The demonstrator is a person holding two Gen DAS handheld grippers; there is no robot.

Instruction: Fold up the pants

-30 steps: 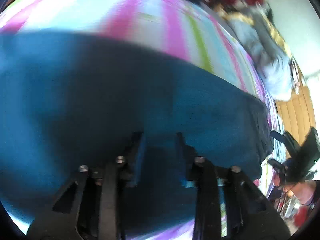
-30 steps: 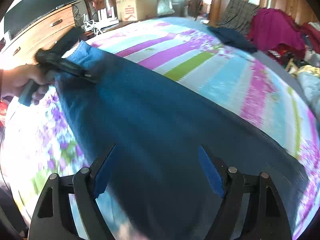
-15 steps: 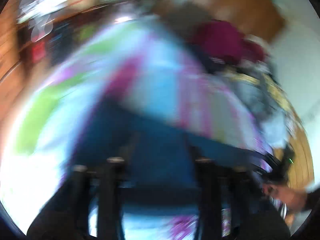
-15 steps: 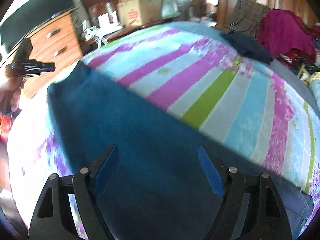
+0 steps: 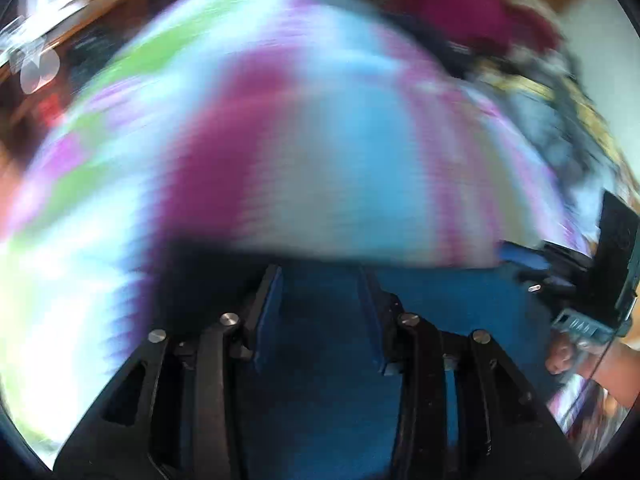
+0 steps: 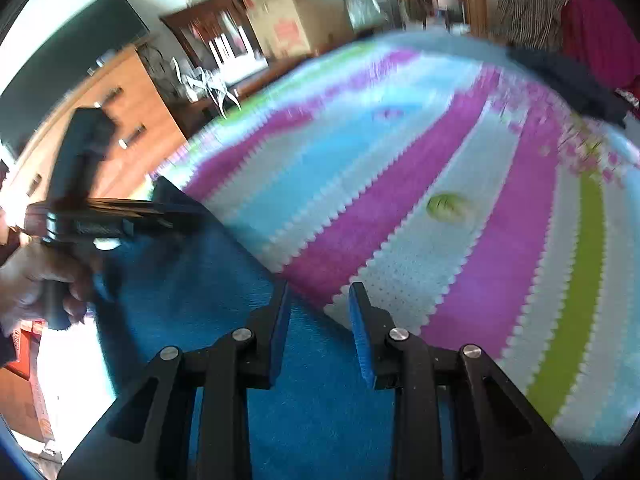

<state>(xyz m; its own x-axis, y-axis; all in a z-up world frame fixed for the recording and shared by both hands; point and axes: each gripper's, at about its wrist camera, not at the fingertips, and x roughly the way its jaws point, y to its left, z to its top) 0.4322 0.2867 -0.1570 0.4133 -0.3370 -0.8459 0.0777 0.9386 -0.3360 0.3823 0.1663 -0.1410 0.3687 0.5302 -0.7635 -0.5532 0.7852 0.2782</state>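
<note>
The blue pants [image 6: 192, 280] lie flat on a striped bedspread [image 6: 400, 200]. My right gripper [image 6: 318, 300] stands over their far edge. Its jaws are closing, and the edge runs undisturbed through the gap without the pads pressing on it. In the blurred left wrist view, my left gripper [image 5: 320, 292] is closing too, with the pants [image 5: 320, 380] filling the narrow gap between its pads. From the right wrist view, the left gripper [image 6: 176, 204] bites the pants' far left corner, with a hand behind it. The right gripper [image 5: 528, 264] shows at the right of the left wrist view.
A wooden dresser [image 6: 132, 112] with a dark screen [image 6: 68, 76] stands beyond the bed on the left, and cardboard boxes [image 6: 280, 20] behind it. A dark garment [image 6: 568, 80] and magenta clothes [image 6: 600, 32] lie at the bed's far right.
Both grippers swept over the pants to their far edge, so striped bedspread now fills most of each view. The right jaws went from wide to narrow. The left gripper came down onto the corner.
</note>
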